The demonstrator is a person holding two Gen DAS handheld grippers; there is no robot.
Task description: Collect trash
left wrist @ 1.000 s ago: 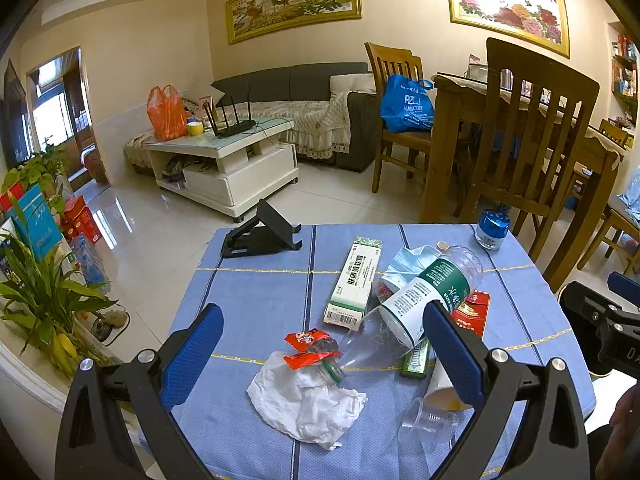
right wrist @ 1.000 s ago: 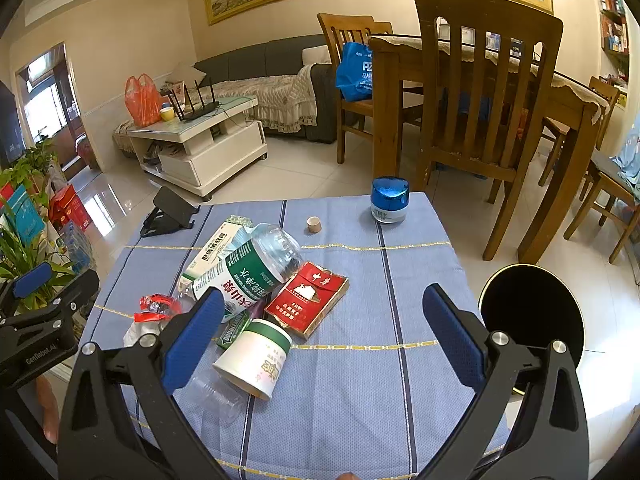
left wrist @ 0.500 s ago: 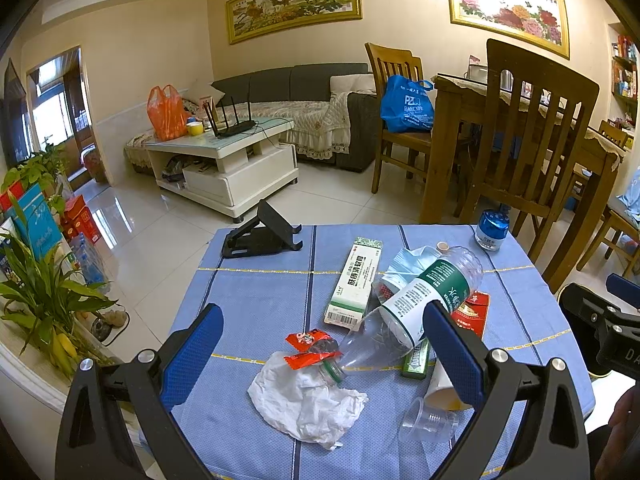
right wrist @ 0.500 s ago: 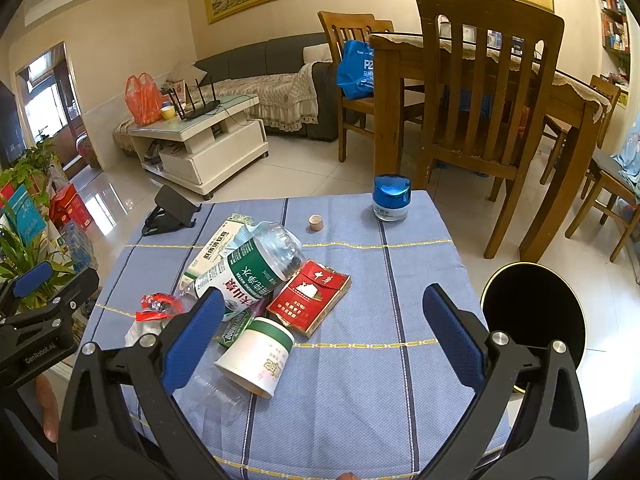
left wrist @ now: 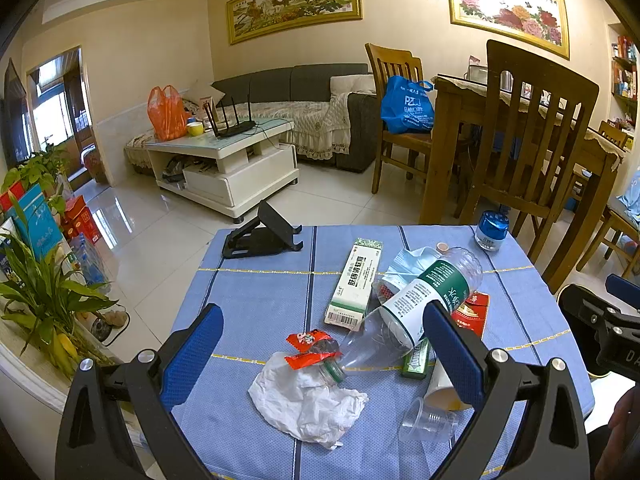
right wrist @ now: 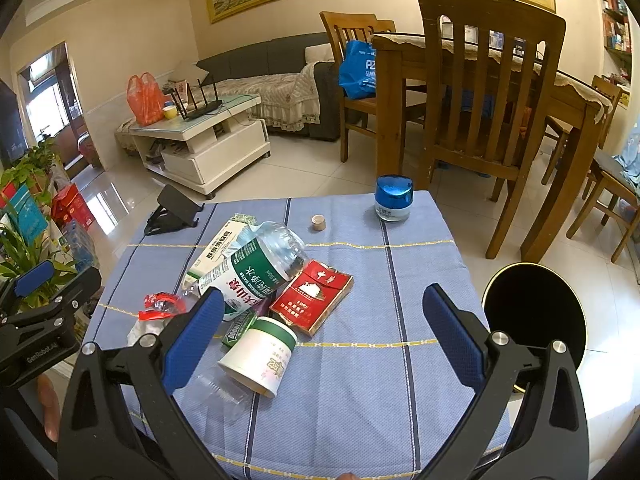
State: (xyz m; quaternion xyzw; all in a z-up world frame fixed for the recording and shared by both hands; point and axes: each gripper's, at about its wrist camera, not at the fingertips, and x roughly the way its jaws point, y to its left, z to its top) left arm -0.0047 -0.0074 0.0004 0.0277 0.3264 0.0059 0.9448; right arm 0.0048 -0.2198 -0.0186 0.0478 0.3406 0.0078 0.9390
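- Blue-padded, our left tool hangs spread wide over the table, gripping nothing.
- Our right tool is equally agape and empty.
- Between the left pads we see a crumpled tissue, a red wrapper and a clear water bottle lying flat.
- A paper cup lies tipped beside a red cigarette pack.
- Off the table's right edge stands a black bin.

A small table under a blue striped cloth carries a heap: plastic bottle, red cigarette pack, paper cup, crumpled tissue and green-white box. A blue-lidded jar, a small cap and a black stand sit apart near the far edge.
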